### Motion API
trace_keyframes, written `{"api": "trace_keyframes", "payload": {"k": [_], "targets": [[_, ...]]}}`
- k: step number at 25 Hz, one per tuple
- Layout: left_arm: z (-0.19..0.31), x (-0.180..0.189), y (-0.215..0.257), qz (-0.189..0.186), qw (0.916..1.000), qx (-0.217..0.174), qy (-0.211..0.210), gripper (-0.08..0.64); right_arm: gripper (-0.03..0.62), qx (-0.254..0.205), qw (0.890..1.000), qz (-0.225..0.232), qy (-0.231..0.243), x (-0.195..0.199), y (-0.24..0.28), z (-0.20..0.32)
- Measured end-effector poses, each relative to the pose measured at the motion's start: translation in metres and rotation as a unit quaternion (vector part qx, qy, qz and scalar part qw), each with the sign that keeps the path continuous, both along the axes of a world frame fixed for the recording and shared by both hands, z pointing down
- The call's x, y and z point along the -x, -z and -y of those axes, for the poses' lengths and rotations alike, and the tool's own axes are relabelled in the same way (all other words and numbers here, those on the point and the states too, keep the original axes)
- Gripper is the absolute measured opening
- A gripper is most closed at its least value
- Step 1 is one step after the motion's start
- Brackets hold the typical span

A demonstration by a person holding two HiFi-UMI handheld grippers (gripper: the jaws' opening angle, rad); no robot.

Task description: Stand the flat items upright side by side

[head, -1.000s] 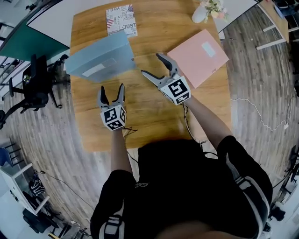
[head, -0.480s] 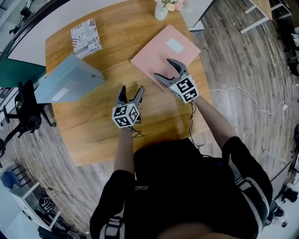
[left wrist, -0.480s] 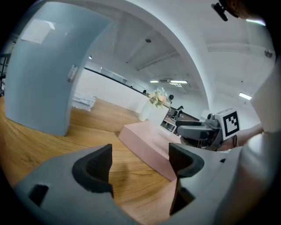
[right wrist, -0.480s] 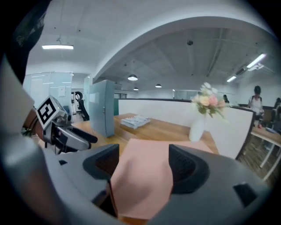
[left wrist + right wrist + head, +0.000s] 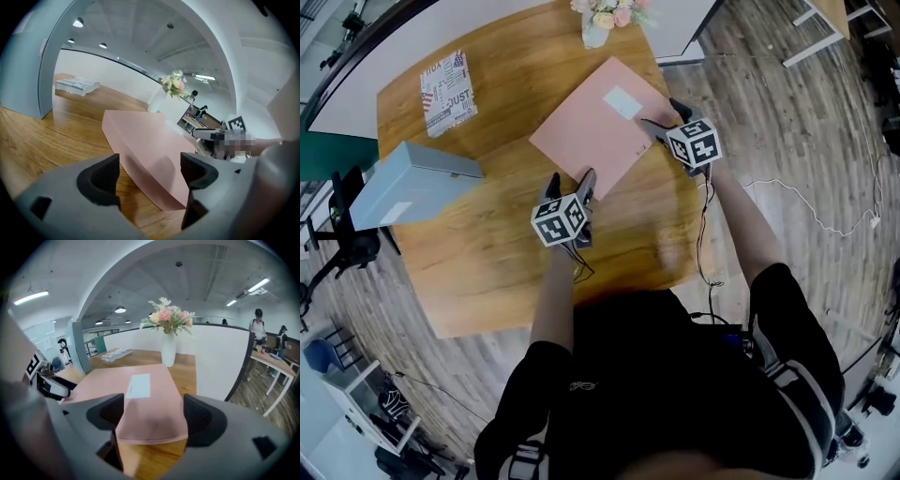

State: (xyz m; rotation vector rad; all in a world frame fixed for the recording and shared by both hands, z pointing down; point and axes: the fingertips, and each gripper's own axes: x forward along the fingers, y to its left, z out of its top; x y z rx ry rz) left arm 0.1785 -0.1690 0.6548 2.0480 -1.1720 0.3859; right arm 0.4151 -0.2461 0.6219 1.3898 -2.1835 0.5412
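**Q:** What is finished on the table [image 5: 506,253]?

**A:** Only the blue folder [image 5: 408,187] is stood upright. The pink folder [image 5: 591,131] and booklet [image 5: 447,82] are left flat.

**Q:** Fingers?

**A:** On the left gripper [image 5: 571,178] they are spread. On the right gripper [image 5: 661,114] they have just been opened wider. The pink folder's corners are seen between both pairs, ungripped.

The left gripper [image 5: 570,180] and right gripper [image 5: 664,117] sit at opposite corners of the pink folder [image 5: 595,131], flat on the table [image 5: 487,253].

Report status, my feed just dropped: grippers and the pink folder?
Left gripper open, pink folder corner between jaws. Right gripper open, just widened, folder edge between jaws, ungripped. Folder flat on table. Vase near its far corner.
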Motion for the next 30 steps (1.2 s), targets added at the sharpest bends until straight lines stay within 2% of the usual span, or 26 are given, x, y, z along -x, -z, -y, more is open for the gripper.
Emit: {"api": "trace_keyframes", "payload": {"k": [3,8,9,12,15,20,25,30], "targets": [[-0.007,-0.009,-0.008,0.004,0.9996,0.027,-0.006,0.416,0.418,0.038,0.999,-0.001,0.038,-0.01,-0.015,0.012],[-0.014,-0.019,-0.019,0.03,0.998,0.046,-0.031,0.414,0.418,0.094,0.994,0.045,0.041,-0.018,-0.035,0.015],[-0.014,-0.019,-0.019,0.033,0.9979,0.045,-0.033,0.413,0.394,0.096,0.993,0.056,0.038,-0.016,-0.036,0.013],[-0.015,-0.013,-0.018,0.031,0.9982,0.042,-0.031,0.396,0.406,0.09,0.993,0.062,0.033,-0.011,-0.036,0.003],[-0.024,-0.008,-0.017,0.01,0.9985,0.051,-0.02,0.353,0.403,0.085,0.994,0.064,0.025,-0.008,-0.036,-0.011],[-0.052,0.012,-0.017,0.001,0.9979,0.061,-0.02,0.348,0.4,0.081,0.994,0.065,0.029,0.011,-0.035,-0.044],[-0.095,0.043,-0.017,-0.002,0.9969,0.077,-0.013,0.348,0.397,0.081,0.993,0.066,0.058,0.046,-0.036,-0.076],[-0.141,0.072,-0.017,0.006,0.9949,0.1,-0.012,0.348,0.399,0.088,0.988,0.056,0.115,0.089,-0.035,-0.091]]}}
